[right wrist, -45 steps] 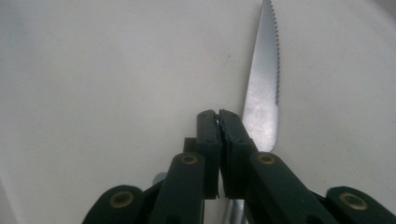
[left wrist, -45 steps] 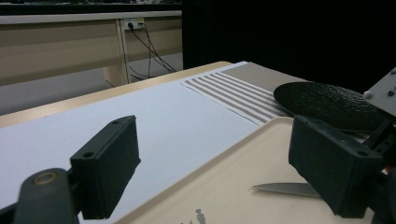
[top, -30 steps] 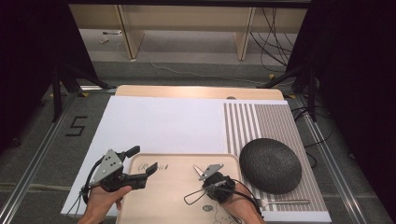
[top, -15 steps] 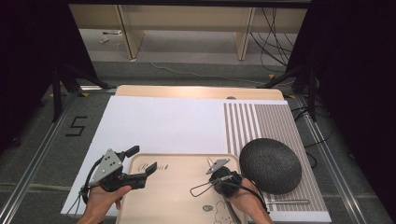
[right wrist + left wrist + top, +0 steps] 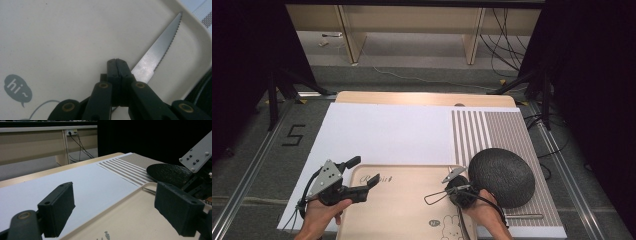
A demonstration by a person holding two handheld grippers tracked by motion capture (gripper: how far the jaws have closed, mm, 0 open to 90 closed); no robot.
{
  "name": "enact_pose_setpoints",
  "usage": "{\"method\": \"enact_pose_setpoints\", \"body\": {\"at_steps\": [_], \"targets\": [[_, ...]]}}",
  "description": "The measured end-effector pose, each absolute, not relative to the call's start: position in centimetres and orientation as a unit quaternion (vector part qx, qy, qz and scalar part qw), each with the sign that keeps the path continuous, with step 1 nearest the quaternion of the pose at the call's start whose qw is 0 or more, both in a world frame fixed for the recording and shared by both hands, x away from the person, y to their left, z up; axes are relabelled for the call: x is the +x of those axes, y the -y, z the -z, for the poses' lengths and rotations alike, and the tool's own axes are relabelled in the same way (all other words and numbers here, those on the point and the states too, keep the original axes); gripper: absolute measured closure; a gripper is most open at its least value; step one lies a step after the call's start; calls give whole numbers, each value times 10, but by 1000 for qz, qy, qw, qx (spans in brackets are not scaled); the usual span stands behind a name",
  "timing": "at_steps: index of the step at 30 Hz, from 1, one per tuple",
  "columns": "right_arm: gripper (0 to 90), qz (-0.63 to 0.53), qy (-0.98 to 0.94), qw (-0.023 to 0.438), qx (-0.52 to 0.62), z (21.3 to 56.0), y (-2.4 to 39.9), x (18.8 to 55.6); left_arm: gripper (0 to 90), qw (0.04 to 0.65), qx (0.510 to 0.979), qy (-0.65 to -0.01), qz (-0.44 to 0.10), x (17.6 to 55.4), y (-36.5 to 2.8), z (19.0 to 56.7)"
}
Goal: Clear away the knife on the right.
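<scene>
Two grippers over tray (image 5: 402, 210). Left gripper (image 5: 360, 175), jaws wide apart, empty, at tray's left edge. Right gripper (image 5: 117, 61), jaws pressed together, beside serrated knife (image 5: 156, 51) lying on tray near right rim, next to dark bowl (image 5: 502, 175).

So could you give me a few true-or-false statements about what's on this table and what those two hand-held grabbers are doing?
1. The right gripper has its jaws pressed together over the tray. True; a knife lies right beside them, though whether they pinch it cannot be told.
2. The knife has a smooth edge. False: its edge is serrated.
3. The left gripper is open at the tray's left edge. True.
4. The dark round plate lies inside the tray. False: it rests on the striped mat, to the right of the tray.
5. The tray is plain, with no print. False: it carries a small cartoon and a "hi" speech bubble.
</scene>
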State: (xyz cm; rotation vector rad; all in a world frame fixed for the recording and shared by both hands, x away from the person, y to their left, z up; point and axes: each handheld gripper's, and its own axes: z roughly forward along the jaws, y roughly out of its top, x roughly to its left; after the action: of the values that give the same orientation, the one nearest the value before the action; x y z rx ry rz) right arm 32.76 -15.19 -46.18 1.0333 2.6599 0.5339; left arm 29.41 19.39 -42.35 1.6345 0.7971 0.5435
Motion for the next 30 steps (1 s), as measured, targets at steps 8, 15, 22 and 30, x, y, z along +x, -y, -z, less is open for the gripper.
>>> {"method": "enact_pose_setpoints", "body": {"at_steps": [8, 15, 22, 30], "targets": [[900, -177, -906, 113, 367, 461, 164, 329, 160, 581, 700, -347, -230, 294, -194, 424], [900, -176, -904, 108, 374, 460, 169, 330, 160, 581, 700, -346, -230, 294, -194, 424], [900, -176, -904, 103, 376, 460, 173, 331, 160, 582, 700, -346, -230, 294, -194, 423], [900, -176, -902, 98, 381, 459, 176, 331, 160, 581, 700, -346, -230, 294, -194, 423]]}}
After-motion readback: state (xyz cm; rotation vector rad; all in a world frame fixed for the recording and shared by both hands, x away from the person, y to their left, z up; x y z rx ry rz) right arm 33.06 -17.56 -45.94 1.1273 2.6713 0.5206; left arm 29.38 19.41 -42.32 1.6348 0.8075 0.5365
